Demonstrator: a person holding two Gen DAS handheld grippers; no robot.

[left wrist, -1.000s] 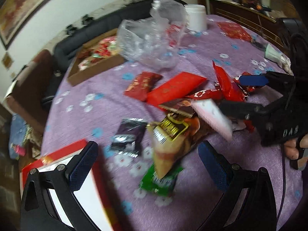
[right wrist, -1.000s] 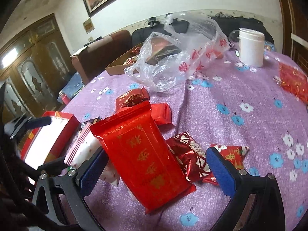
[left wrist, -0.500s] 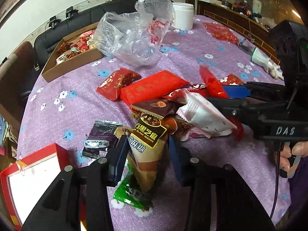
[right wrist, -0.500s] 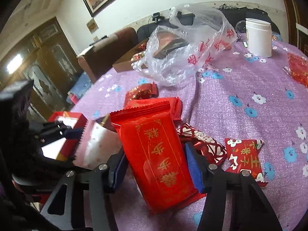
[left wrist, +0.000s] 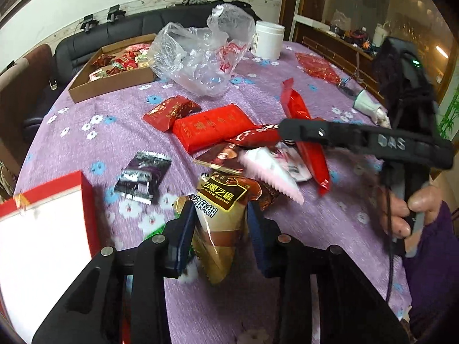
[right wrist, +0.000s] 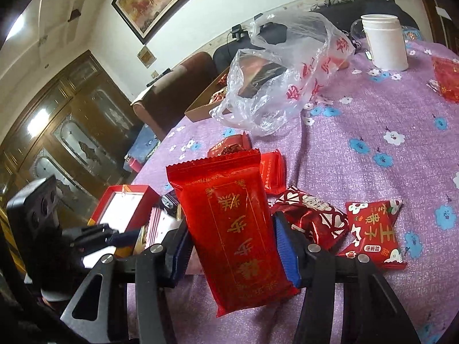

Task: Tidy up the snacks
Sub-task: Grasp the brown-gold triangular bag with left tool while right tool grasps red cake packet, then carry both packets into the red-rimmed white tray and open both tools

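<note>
Both tongs have just closed, left gripper (left wrist: pixel 221 223) clamping the sesame packet (left wrist: pixel 222 218), right gripper (right wrist: pixel 229 243) the red packet (right wrist: pixel 235 229); lift each straight, without crushing.

Cardboard tray (left wrist: pixel 86 91) behind plastic bag (left wrist: pixel 200 57), jar (left wrist: pixel 268 43) right of bag

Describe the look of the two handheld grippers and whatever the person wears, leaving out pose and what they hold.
The left gripper has a black frame with cut-out arms, silver bolts and ribbed dark-blue pads. The right gripper is built the same, with brighter blue pads; seen from the left wrist camera, its black body carries raised "DAS" lettering, a small green light and a thin black cable. The right hand emerges from a purple sleeve.
</note>
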